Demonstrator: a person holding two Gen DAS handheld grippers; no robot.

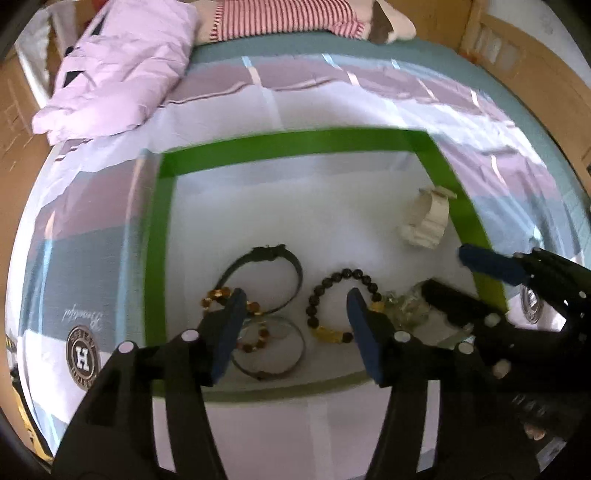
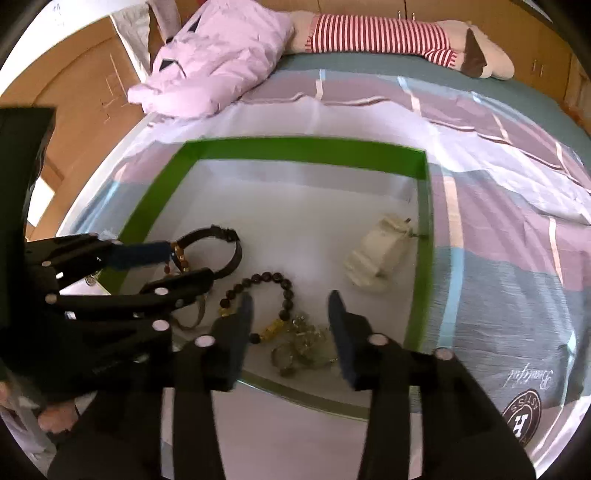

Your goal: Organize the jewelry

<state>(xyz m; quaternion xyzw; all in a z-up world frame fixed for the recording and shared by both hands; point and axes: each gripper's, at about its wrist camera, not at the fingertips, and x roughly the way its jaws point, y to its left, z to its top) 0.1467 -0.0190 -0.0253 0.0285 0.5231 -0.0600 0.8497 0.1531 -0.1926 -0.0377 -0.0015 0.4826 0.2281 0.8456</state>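
Left wrist view shows your left gripper (image 1: 295, 306) with jaws apart, empty, over the green-rimmed white tray (image 1: 295, 142). Your right gripper (image 2: 291, 314), jaws apart too, hovers over the tray's black bead bracelet (image 2: 284, 291), near its white watch (image 2: 373, 254).

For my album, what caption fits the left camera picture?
Two open grippers, left gripper and right gripper, above jewelry in a green-rimmed tray.

- A bed (image 2: 498, 206) fills the view, spread with a checked sheet in mauve, grey-blue and white.
- A lilac pillow (image 2: 218, 62) lies at its far left corner.
- A red-and-white striped cushion (image 2: 380, 33) lies along the far edge.
- Tan wooden panels (image 2: 85, 85) stand behind.
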